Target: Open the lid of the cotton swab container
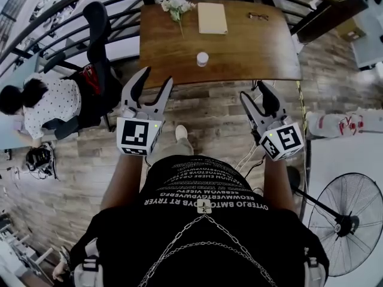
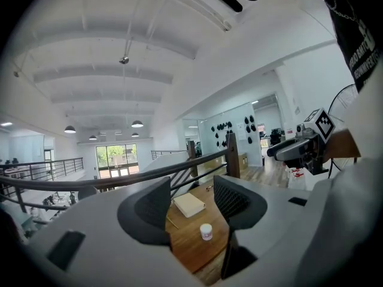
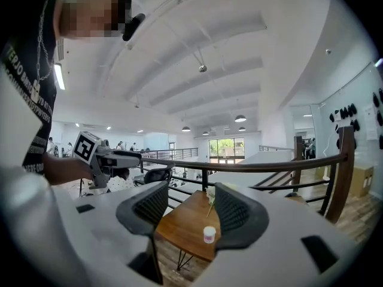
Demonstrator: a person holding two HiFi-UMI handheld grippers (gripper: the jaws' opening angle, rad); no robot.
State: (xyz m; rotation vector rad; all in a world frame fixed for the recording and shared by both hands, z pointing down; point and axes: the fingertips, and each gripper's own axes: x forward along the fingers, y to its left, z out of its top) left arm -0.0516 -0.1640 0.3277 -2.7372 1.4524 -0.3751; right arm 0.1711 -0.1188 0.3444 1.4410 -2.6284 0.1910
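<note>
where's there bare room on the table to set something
The brown wooden table is bare left and right of the small white round container. Its far edge is crowded: white flowers, beige notebook, dark glasses.

The person wears a black short-sleeved T-shirt (image 1: pixel 203 229) with several lines of white lettering across the chest; a silver chain (image 1: pixel 177 242) lies over it in long loops; below the hem shows a khaki trouser leg (image 1: pixel 170 151) and what may be a pale shoe (image 1: pixel 181 131), too small to be sure. The left gripper (image 1: pixel 155 79) and the right gripper (image 1: pixel 254 91) have light grey shells with black, tapering jaws; their pads (image 2: pixel 230 199) are dark, moulded with a fine cross-hatched grid; each gripper carries a white cube (image 1: pixel 139 136) printed with black square markers; a small green light glows at each cube's edge.
</note>
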